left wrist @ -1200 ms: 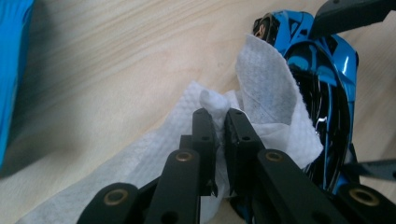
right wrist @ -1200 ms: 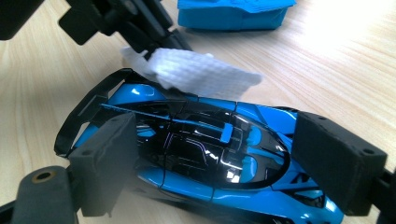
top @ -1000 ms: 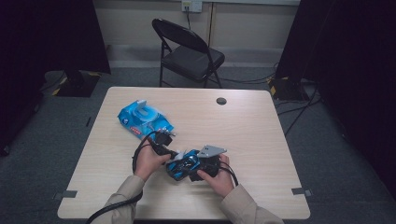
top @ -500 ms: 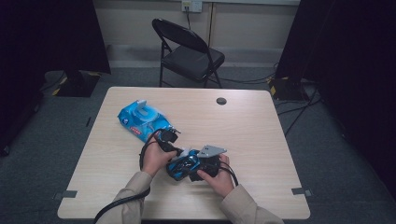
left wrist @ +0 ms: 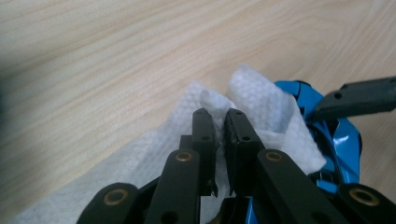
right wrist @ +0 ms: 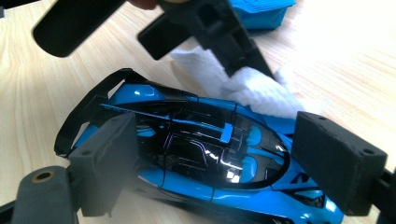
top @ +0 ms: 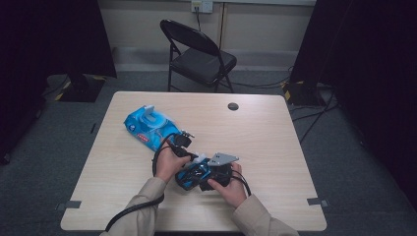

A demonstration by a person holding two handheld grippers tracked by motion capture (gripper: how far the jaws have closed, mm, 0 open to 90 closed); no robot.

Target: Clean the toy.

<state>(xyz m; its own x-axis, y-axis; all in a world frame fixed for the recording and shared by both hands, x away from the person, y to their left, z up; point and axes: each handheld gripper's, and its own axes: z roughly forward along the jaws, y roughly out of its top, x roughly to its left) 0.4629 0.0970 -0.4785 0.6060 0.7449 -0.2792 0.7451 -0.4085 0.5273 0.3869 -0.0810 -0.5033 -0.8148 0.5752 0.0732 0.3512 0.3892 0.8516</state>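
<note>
One blue toy car (top: 193, 175) lies on the counter (top: 275, 147), in the lower middle of the high view. The right hand-held gripper (right wrist: 219, 163) is clamped across it, one pad on each side of the car's body (right wrist: 205, 158). The left hand-held gripper (left wrist: 218, 122) has its jaws together on one white wipe (left wrist: 261, 107), which it presses at the car's end; in the left gripper view the car (left wrist: 341, 140) sits at the right edge, partly covered by the wipe. In the right gripper view the wipe (right wrist: 252, 86) and the left hand-held gripper (right wrist: 243, 51) block the upper part of the car. One blue wipe pack (top: 147, 126) lies at the upper left of the counter, near the left hand. One dark round hole (top: 233, 106) marks the counter's far edge. One black folding chair (top: 199, 55) stands beyond the counter, at the top middle of the frame.
</note>
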